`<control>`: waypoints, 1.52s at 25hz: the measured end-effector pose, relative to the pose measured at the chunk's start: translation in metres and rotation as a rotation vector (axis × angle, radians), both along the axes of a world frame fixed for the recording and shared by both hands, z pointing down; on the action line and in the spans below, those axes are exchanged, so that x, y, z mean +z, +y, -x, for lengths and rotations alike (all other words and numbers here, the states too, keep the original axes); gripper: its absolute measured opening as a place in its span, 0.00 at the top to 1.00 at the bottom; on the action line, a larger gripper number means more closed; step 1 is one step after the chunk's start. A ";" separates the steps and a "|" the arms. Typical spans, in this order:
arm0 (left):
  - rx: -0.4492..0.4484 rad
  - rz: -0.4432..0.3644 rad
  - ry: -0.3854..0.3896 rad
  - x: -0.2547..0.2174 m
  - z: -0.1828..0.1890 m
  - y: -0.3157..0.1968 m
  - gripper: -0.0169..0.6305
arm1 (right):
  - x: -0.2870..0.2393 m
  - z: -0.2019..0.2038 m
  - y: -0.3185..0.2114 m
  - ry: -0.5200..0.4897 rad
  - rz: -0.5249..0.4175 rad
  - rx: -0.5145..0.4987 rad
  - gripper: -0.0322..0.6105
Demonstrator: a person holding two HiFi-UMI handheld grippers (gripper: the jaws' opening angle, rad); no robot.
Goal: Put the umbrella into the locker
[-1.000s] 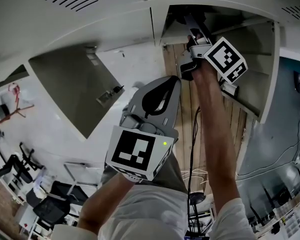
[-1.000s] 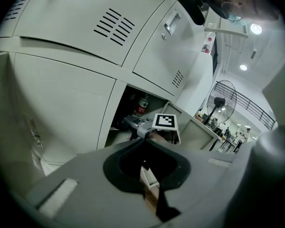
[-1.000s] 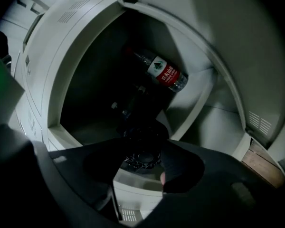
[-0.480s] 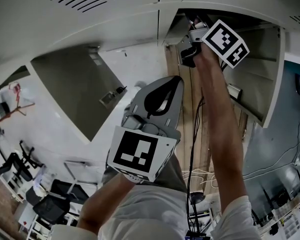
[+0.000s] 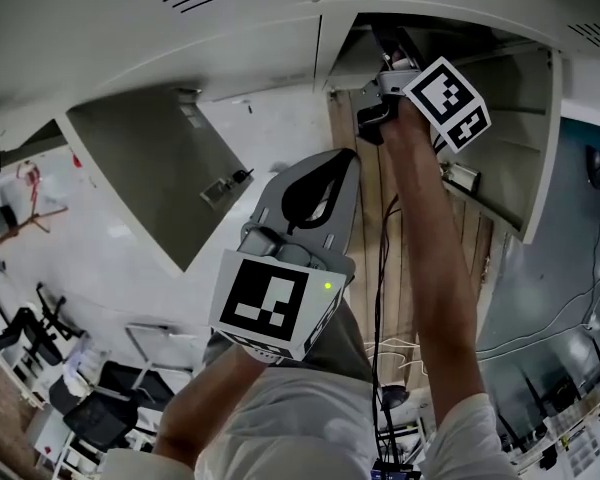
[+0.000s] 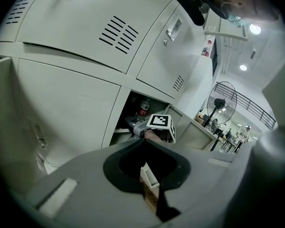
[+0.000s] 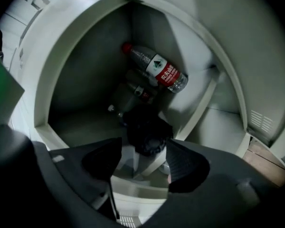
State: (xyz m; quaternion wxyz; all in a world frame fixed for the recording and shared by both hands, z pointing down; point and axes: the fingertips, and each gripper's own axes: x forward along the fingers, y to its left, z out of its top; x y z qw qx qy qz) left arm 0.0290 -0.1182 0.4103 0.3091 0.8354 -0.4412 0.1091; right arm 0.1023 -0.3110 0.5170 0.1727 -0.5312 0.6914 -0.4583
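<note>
Pale glossy floor, with a strip of wooden planks crossed by black cables; black office chairs at one side; a pedestal fan beside a railing; round ceiling lights glowing overhead.

Umbrella (black) indistinct in deep shadow

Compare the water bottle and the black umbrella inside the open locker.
The clear plastic bottle with red cap and label is see-through; the folded black umbrella is dark and opaque. The bottle shows slanted at the back of the grey metal locker; the umbrella sits nearer the opening, one end facing outward. The bottle looks slim and smooth, the umbrella bulkier and bunched. Both rest inside the same compartment.
</note>
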 end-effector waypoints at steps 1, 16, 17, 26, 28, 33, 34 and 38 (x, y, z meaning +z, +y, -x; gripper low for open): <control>-0.001 -0.002 0.001 -0.001 0.000 0.002 0.95 | -0.001 -0.001 0.004 -0.002 0.001 0.002 0.51; -0.003 -0.043 0.010 -0.026 0.005 0.026 0.95 | -0.025 0.002 0.063 -0.002 0.004 -0.021 0.51; -0.004 -0.045 0.010 -0.028 0.005 0.028 0.95 | -0.026 0.003 0.067 0.002 0.007 -0.026 0.51; -0.012 -0.068 0.012 -0.047 0.011 0.042 0.95 | -0.053 0.010 0.103 0.039 0.001 -0.069 0.51; -0.013 -0.073 0.014 -0.052 0.012 0.045 0.95 | -0.062 0.012 0.111 0.046 -0.009 -0.079 0.51; -0.004 -0.081 0.014 -0.064 0.016 0.053 0.95 | -0.086 0.018 0.130 0.096 -0.036 -0.096 0.60; -0.003 -0.083 0.013 -0.066 0.017 0.055 0.95 | -0.089 0.019 0.135 0.128 -0.033 -0.104 0.65; -0.005 -0.083 0.012 -0.073 0.021 0.063 0.95 | -0.104 0.017 0.154 0.225 -0.040 -0.095 0.78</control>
